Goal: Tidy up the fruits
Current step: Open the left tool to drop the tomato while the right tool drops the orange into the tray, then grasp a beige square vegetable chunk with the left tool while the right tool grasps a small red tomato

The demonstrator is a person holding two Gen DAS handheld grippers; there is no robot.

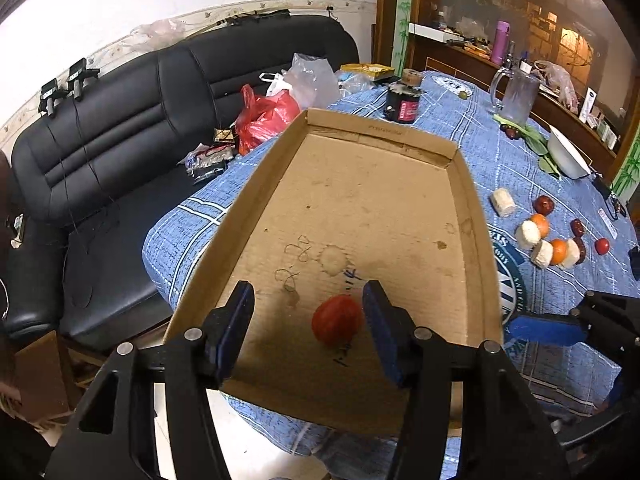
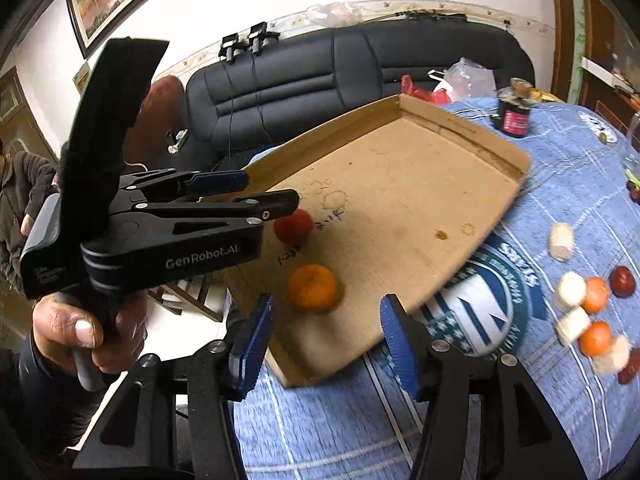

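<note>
A shallow cardboard tray lies on the blue tablecloth and also shows in the right wrist view. A red fruit rests in its near end, close to the right pad of my open left gripper; it also shows in the right wrist view. An orange mandarin lies in the tray just beyond my open, empty right gripper. Loose mandarins, red fruits and pale pieces sit on the cloth to the right.
A black sofa with plastic bags stands behind the table. A dark jar, a glass pitcher and a white bowl stand on the far side. The left gripper's body is held left of the tray.
</note>
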